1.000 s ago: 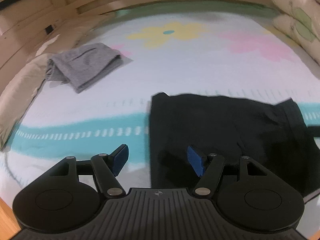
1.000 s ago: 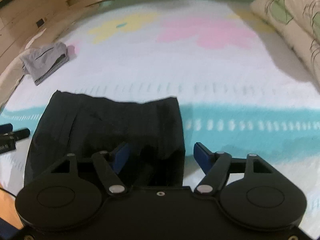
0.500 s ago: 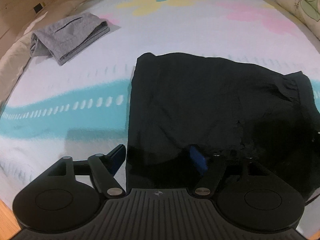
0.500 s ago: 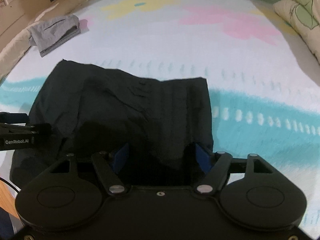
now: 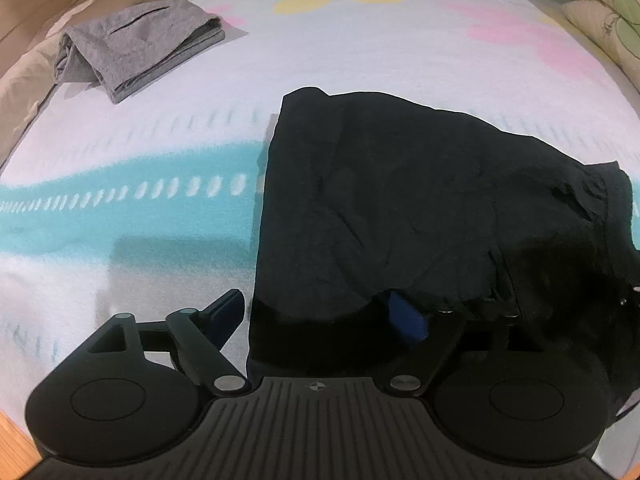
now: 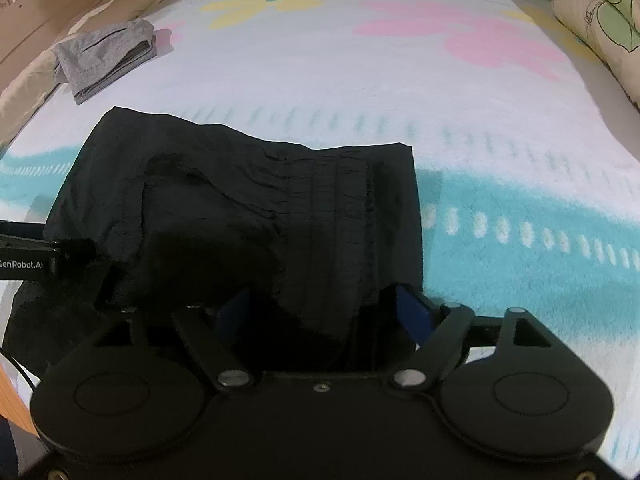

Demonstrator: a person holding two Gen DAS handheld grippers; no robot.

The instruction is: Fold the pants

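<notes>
We hold the left gripper (image 5: 318, 318) and right gripper (image 6: 326, 314) at the pants' (image 5: 420, 208) near edge on the bed (image 5: 360, 48), jaws just widened, fabric loose between. The right view alone shows the ribbed waistband (image 6: 340, 200). Grey garment (image 5: 136, 46) lies beyond.

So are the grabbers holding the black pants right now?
No. Both the left gripper and right gripper have just been opening; the black pants lie loose between their fingers on the bed.
</notes>
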